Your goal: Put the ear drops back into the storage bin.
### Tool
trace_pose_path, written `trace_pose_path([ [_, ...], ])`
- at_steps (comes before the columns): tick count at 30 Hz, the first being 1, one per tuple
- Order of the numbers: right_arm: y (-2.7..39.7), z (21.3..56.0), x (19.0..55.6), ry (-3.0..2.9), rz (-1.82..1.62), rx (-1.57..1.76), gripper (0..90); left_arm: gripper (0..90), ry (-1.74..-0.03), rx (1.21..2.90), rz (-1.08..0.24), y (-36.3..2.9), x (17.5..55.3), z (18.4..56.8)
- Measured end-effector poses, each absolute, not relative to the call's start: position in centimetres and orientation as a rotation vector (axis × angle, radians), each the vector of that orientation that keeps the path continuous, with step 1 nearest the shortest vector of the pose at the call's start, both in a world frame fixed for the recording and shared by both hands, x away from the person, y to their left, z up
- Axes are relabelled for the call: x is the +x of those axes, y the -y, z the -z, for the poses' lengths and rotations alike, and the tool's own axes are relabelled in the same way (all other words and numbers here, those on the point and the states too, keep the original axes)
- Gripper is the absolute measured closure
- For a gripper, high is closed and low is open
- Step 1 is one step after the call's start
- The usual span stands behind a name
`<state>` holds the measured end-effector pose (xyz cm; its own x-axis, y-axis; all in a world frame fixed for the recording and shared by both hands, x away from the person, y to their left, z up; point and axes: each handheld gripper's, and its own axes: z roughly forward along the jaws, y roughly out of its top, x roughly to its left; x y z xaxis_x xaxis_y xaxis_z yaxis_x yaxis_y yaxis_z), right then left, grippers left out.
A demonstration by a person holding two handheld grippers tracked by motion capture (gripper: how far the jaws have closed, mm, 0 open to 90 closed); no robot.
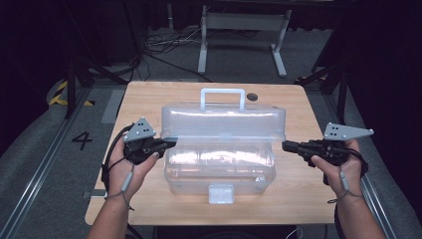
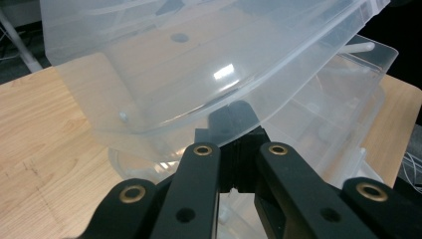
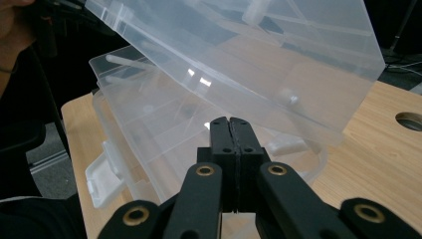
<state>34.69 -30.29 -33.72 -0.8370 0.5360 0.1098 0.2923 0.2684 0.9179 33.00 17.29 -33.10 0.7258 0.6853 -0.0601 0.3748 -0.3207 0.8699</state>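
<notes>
Between the two grippers, mid-table, sits the clear plastic box [image 1: 219, 167], its lid [image 1: 224, 123] propped half open. The left gripper [image 1: 169, 144], jaws closed on nothing, is tucked under the lid's edge; the right gripper [image 1: 287, 146], likewise closed and empty, waits just beside the other end. Lifting evenly from both ends should keep the lid from twisting. The front latch [image 1: 221, 193] hangs clear; the wooden table [image 1: 149, 99] is otherwise bare.

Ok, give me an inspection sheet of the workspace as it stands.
Surface: wooden table, one round hole at the far edge.
Job's things: clear plastic box, lid raised, latch hanging free.
Clutter: nothing seen.
Grippers: left gripper shut, tips under the lid's left end; right gripper shut, at the lid's right end, contact unclear.
Cables: loose bundle on the floor behind.
Surroundings: white frame, floor mark 4.
</notes>
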Motion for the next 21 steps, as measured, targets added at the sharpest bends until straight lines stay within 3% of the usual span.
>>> trace_pose_path([
  [21, 30.6, 35.2, 34.0, -2.364, -1.587, 0.827, 90.0, 84.1, -0.815, 2.026, -0.294, -17.5, 32.1, 34.2],
])
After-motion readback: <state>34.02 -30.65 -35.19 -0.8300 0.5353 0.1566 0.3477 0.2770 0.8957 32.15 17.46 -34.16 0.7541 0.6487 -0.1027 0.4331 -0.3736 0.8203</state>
